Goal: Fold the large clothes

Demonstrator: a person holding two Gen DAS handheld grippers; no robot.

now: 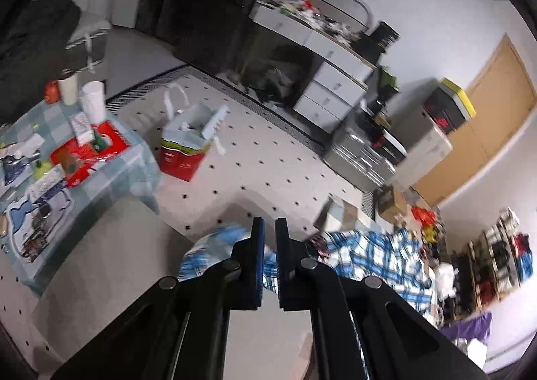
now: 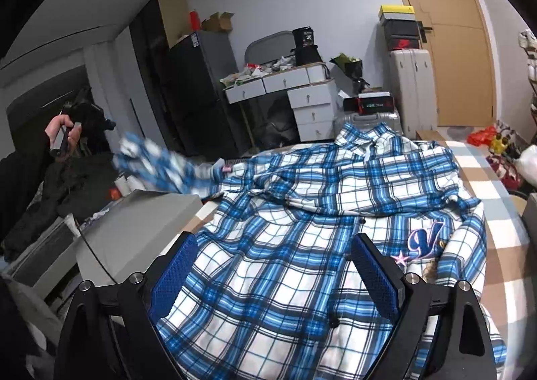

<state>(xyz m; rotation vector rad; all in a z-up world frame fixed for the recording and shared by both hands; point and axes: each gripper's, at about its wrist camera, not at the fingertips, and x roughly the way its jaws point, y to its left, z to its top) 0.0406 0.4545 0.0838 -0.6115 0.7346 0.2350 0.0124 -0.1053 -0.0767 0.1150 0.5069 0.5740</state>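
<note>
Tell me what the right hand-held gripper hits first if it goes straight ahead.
Most likely the plaid shirt: the open right hand-held gripper points slightly downward over it, with nothing between. Depth is unclear.

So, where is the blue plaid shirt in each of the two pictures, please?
Left wrist view: the blue plaid shirt lies low and right of centre, partly behind the left tool, whose jaws are shut on a part of it.
Right wrist view: it fills the centre and bottom, one sleeve stretched out to the left.
Shared landmark: the white drawer desk.
</note>
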